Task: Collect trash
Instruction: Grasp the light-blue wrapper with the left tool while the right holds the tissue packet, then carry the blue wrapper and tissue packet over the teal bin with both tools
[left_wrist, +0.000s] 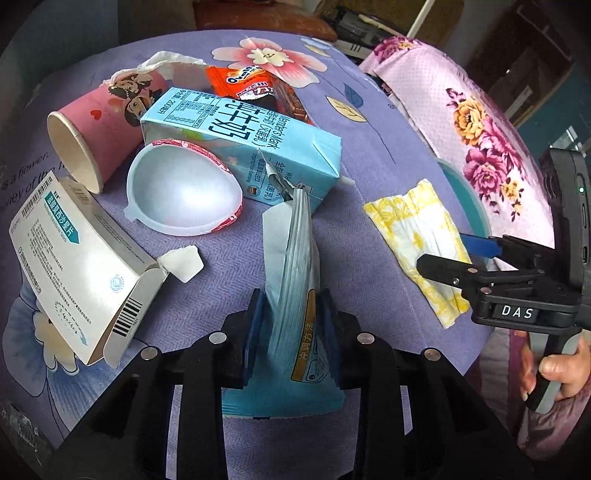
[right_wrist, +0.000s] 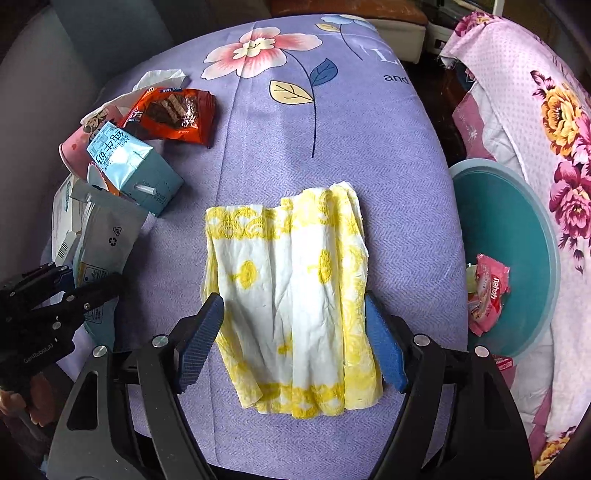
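Left hand-held gripper (left_wrist: 291, 325) clamped on blue sachet (left_wrist: 295, 280); right hand-held gripper (right_wrist: 291, 343) apart, straddling yellow napkin (right_wrist: 291, 291).

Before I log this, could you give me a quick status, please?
Left gripper shut on blue sachet. Right gripper open astride yellow napkin. Teal bin alongside, unobstructed.

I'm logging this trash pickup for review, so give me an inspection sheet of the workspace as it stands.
Surface: purple floral cloth.
Job's things: yellow-patterned paper napkin lying flat; pale blue foil sachet; teal plastic basin holding a pink wrapper.
Clutter: blue milk carton, pink paper cup, white plastic bowl, white medicine box, orange snack wrapper.
Grippers: left tongs shut on the sachet; right tongs open, straddling the napkin.
Cables: nothing seen.
Surroundings: pink floral fabric.
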